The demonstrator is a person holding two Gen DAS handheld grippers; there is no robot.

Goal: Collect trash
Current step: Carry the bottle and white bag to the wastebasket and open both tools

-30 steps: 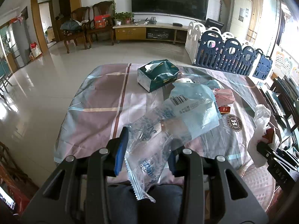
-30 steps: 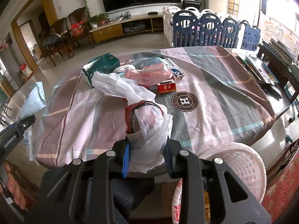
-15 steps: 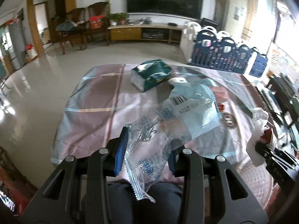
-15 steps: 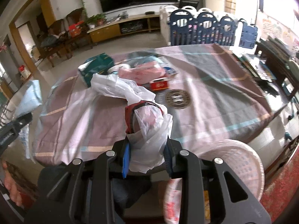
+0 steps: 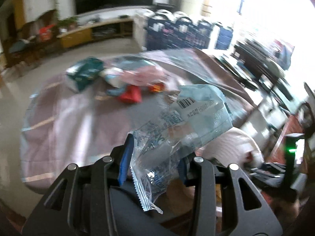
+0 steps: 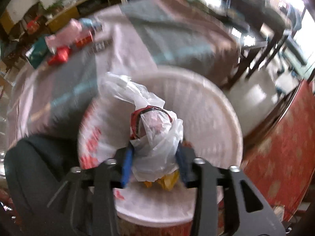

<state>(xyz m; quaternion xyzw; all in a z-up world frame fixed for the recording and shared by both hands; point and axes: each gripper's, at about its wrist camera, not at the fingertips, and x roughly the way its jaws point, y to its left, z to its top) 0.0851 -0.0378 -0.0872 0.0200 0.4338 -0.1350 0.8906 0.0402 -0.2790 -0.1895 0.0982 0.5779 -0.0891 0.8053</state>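
The left gripper (image 5: 154,158) pinches a crinkled clear-and-pale-blue plastic wrapper with a barcode (image 5: 178,125) between its blue-padded fingers, above the table's near edge. The right gripper (image 6: 155,162) clamps a crumpled white plastic bag with red-and-black trim (image 6: 155,129), which hangs right over the round white plastic waste basket (image 6: 212,106) beside the table. Farther off, on the striped pink-and-grey tablecloth (image 5: 78,118), lie a red packet (image 5: 131,96), pink packaging (image 5: 143,74) and a teal tissue pack (image 5: 84,74), all blurred.
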